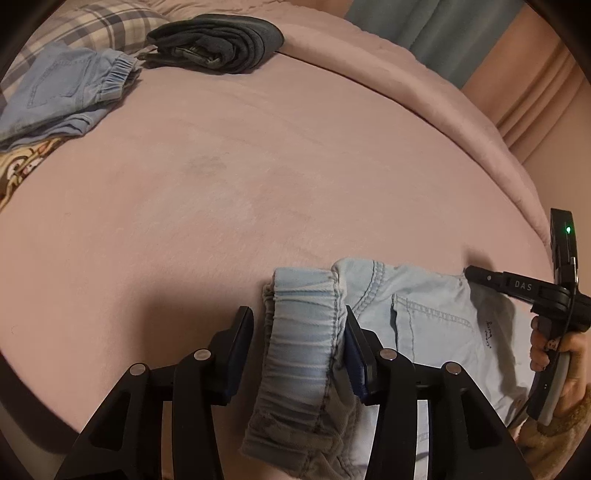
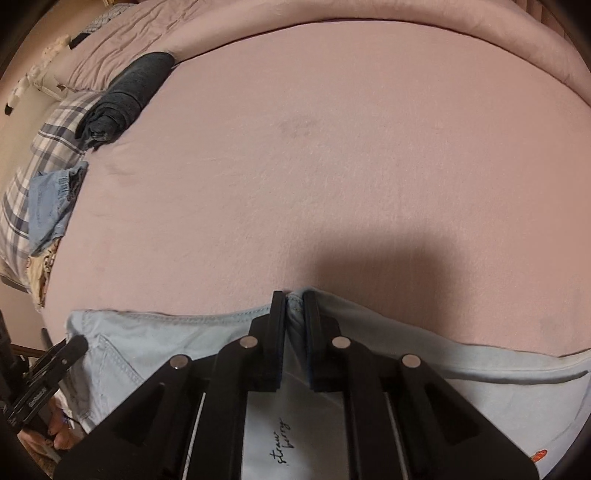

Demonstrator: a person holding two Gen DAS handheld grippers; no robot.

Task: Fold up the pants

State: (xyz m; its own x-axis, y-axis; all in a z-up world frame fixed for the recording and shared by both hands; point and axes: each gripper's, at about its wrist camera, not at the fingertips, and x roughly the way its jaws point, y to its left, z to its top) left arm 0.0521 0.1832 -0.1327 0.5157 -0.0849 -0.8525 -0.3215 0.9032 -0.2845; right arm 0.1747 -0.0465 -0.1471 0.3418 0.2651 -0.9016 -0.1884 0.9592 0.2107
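Note:
Light blue denim pants (image 1: 424, 317) lie at the near edge of a pink bed (image 1: 277, 177). My left gripper (image 1: 299, 325) has its jaws apart on either side of the gathered elastic waistband (image 1: 303, 339), which bunches up between the fingers; whether the pads press it I cannot tell. My right gripper (image 2: 294, 306) is shut on a fold of the pants (image 2: 166, 339) at their far edge. It also shows at the right of the left wrist view (image 1: 476, 275), resting on the fabric. The pants carry small handwritten lettering (image 2: 282, 441).
Folded dark grey pants (image 1: 221, 40) and folded blue denim pants (image 1: 62, 96) lie at the far left of the bed by a plaid pillow (image 1: 107, 18). A patterned cloth (image 1: 22, 166) is at the left edge. Curtains (image 1: 461, 44) hang beyond the bed.

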